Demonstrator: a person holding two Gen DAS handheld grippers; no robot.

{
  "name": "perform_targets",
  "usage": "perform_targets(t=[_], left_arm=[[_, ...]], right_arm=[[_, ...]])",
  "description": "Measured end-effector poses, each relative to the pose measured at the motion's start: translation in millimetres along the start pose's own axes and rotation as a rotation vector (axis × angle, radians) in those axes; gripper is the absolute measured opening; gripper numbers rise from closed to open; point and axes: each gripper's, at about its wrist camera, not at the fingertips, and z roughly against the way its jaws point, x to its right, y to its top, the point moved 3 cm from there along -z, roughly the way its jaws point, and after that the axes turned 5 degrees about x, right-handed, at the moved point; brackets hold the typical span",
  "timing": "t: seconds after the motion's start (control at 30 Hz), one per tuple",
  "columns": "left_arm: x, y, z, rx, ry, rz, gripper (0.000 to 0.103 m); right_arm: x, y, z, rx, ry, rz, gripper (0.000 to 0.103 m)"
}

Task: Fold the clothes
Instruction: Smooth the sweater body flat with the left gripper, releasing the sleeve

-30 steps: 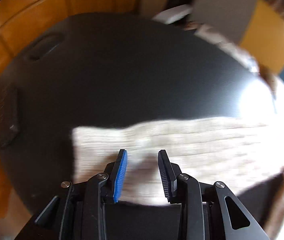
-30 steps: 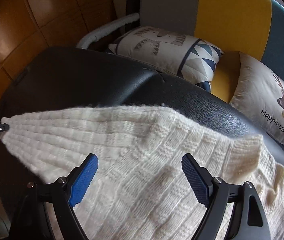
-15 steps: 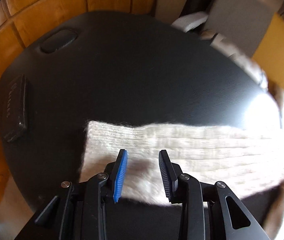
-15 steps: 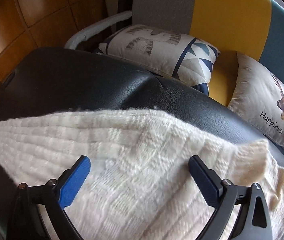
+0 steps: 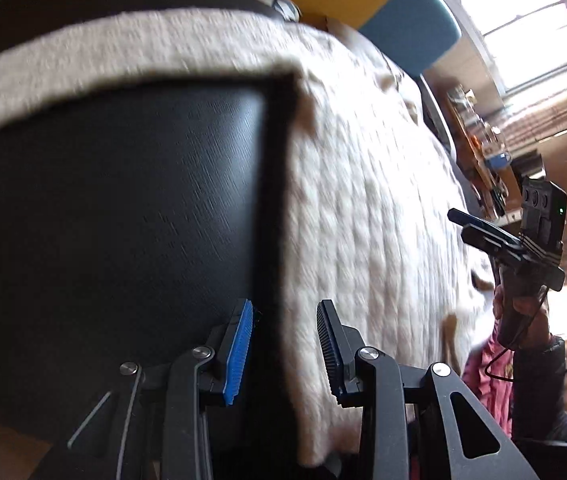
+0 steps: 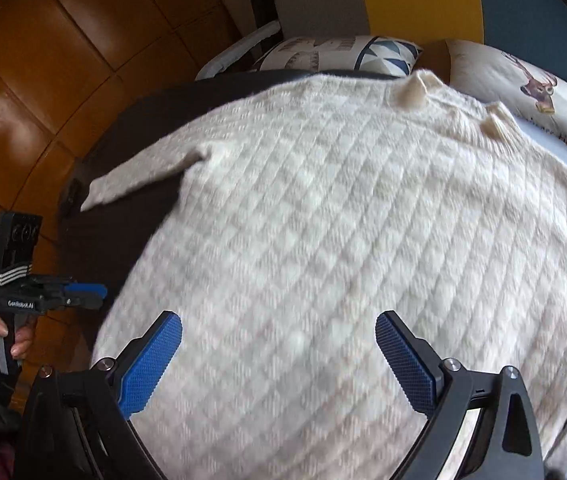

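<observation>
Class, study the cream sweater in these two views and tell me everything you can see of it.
The sweater is a cream, fuzzy knit with a raised grid pattern. It lies spread nearly flat on a black leather-look surface, its neckline toward the printed cushions. One sleeve stretches out sideways over the black surface. Both views are motion-blurred. The right gripper hangs open above its body; the left gripper straddles its side edge, and contact cannot be told.
</observation>
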Motion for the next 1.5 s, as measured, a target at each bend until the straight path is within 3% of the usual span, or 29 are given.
perform_targets(t=[0.17,0.3,0.43,0.47,0.53,0.63,0.8,0.9,1.03,1.1,1.17,1.3,1.4,1.5], left_arm=[[15.6,-30.7,-7.4,-0.036,-0.022,0.036,0.042],[19.4,-35.8,-3.5,-0.005,-0.032,0.056,0.049],[20.5,-36.3,-7.5,0.017,-0.047,0.046,0.050],[25.0,-37.4,-7.8,0.016,-0.062,0.036,0.048],[33.0,-39.0,-8.9,0.004,-0.110,0.022,0.011],[48.3,-36.7,-6.8,0.030,-0.073,-0.028,0.009],[72.2,-19.7,56.0,0.167,-0.180,-0.026,0.009],[69.9,-13.3,64.4,0.166,-0.091,-0.046,0.009],[38.7,-30.2,10.6,-0.015,0.113,-0.016,0.009],[26.6,-38.0,-6.0,-0.060,0.158,0.006,0.010],[22.1,-38.8,-2.9,-0.049,0.101,0.053,0.011],[33.2,-22.4,29.2,0.094,0.010,0.060,0.011],[49.3,-9.6,28.6,0.138,-0.070,0.043,0.019],[68.8,-3.4,1.2,0.097,-0.045,-0.032,0.020]], right_arm=[[-3.7,-48.6,16.2,0.009,0.028,-0.045,0.100],[-6.3,-69.5,23.2,0.042,0.048,-0.100,0.100],[-6.3,-81.2,16.6,0.023,-0.051,-0.086,0.100],[-6.5,-81.9,16.3,0.023,-0.061,-0.082,0.100],[-7.0,-83.2,16.0,0.023,-0.080,-0.075,0.100],[-7.3,-84.8,15.4,0.015,-0.112,-0.058,0.100],[-3.0,-96.3,19.4,-0.050,-0.255,0.028,0.100],[2.4,-105.0,22.8,-0.013,-0.256,0.033,0.100],[1.7,-106.8,22.0,0.005,-0.272,0.046,0.101],[2.4,-106.5,21.8,0.011,-0.268,0.045,0.102],[4.2,-106.3,22.9,0.016,-0.261,0.041,0.102],[6.7,-105.3,20.9,0.037,-0.250,0.037,0.103],[3.7,-106.7,18.7,0.068,-0.285,0.046,0.103],[3.8,-107.6,21.0,0.088,-0.281,0.029,0.103]])
